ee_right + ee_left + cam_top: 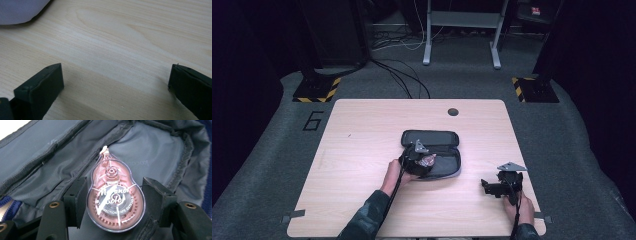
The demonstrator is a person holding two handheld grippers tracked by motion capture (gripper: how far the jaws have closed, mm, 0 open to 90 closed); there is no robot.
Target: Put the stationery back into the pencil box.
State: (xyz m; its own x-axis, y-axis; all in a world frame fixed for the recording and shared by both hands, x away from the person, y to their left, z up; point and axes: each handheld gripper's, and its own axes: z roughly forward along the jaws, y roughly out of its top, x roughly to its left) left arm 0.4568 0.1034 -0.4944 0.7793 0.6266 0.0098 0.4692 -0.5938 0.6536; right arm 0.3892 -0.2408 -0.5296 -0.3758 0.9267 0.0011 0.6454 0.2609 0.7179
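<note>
Left gripper is clamped on a pink correction tape dispenser over the open pencil case, probably for stowing; right gripper, beside the case, is kept open and empty.

Pink, clear-shelled, pear-shaped plastic correction tape dispenser: clamped flat between left gripper jaws, white tip pointing away. Open dark grey zip-around fabric pencil case: lying directly under and beyond that gripper, lid folded back flat, inner lining exposed.
</note>
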